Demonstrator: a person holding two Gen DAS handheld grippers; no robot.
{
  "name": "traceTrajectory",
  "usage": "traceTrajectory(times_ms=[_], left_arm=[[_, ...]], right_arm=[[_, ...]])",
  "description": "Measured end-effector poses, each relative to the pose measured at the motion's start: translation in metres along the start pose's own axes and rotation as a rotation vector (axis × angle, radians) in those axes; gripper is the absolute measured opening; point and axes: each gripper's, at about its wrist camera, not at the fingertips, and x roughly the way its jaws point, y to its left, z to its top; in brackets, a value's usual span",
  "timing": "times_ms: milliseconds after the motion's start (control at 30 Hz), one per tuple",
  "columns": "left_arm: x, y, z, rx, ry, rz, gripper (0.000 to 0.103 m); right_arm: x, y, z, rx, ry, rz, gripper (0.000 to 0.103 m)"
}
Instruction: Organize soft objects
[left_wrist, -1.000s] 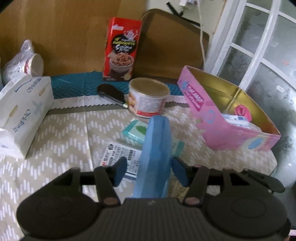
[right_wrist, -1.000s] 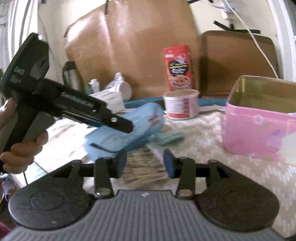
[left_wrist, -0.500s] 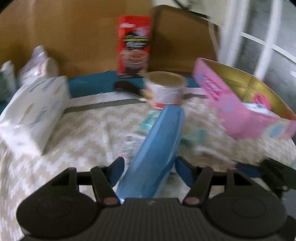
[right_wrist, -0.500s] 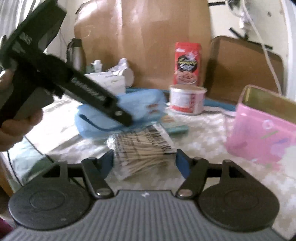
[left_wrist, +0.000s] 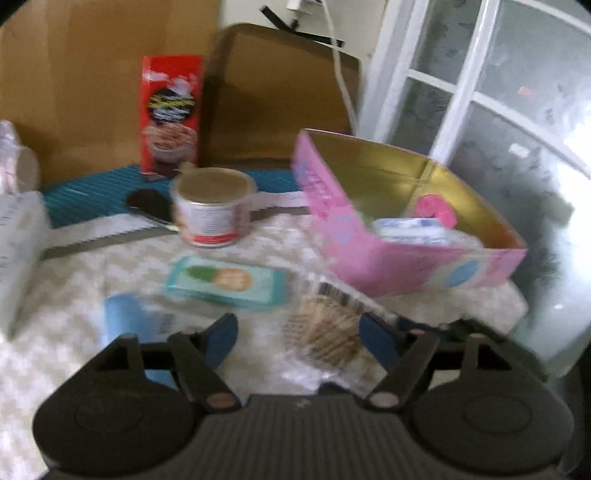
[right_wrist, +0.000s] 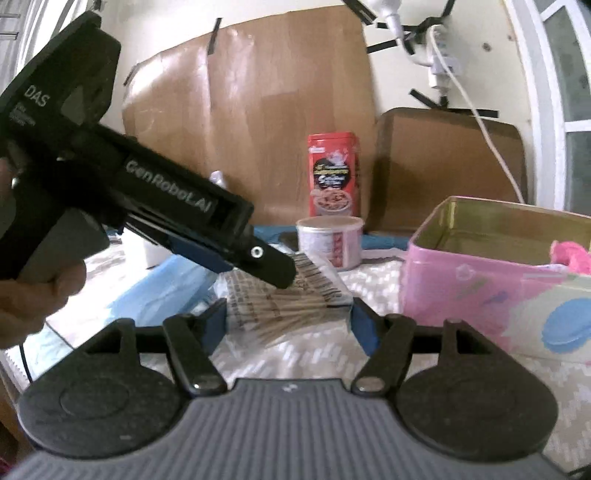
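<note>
A clear bag of cotton swabs (left_wrist: 325, 328) (right_wrist: 314, 299) lies on the patterned cloth. My left gripper (left_wrist: 299, 339) (right_wrist: 258, 266) hangs over it, open, with the bag under its jaws and close to the right finger. A soft blue pack (left_wrist: 122, 317) (right_wrist: 159, 291) lies flat outside the left finger. My right gripper (right_wrist: 290, 325) is open at the bag's near end, one finger on each side; no pressing shows. The open pink box (left_wrist: 369, 258) (right_wrist: 461, 295) stands to the right with a pink item (left_wrist: 436, 210) and a white pack (left_wrist: 410, 227) inside.
A teal wipes pack (left_wrist: 225, 282) lies behind the swabs. Further back are a round can (left_wrist: 212, 214) (right_wrist: 328, 240) and a red carton (left_wrist: 170, 114) (right_wrist: 332, 173). A white tissue pack (left_wrist: 18, 240) sits far left. A hand (right_wrist: 37, 291) holds the left gripper. Window at right.
The blue pack that stood between my left jaws now lies on the cloth to their left. The left gripper has swung right over the swab bag. The right jaws have widened around the bag.
</note>
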Motion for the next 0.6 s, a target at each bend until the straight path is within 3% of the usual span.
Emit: traceTrajectory(times_ms=[33,233,333,433,500,600], left_arm=[[0.002,-0.001,0.004,-0.01,0.001,-0.042,0.048],[0.013,-0.016,0.032,-0.016,-0.089,-0.159,0.046],[0.03,-0.023,0.057,-0.036,-0.126,-0.203,0.047],[0.06,-0.038,0.083,0.002,-0.115,-0.202,0.052],[0.082,-0.045,0.094,0.01,-0.074,-0.193,0.057],[0.092,-0.048,0.096,-0.003,-0.034,-0.176,0.057]], right_arm=[[-0.001,-0.002,0.001,0.004,-0.007,-0.006,0.071],[-0.001,-0.017,0.018,-0.035,-0.088,-0.116,0.072],[0.004,-0.027,0.033,-0.085,-0.128,-0.211,0.072],[0.019,-0.044,0.043,-0.082,-0.125,-0.299,0.075],[0.037,-0.058,0.046,-0.082,-0.064,-0.381,0.09],[0.039,-0.072,0.041,-0.057,-0.047,-0.498,0.091]])
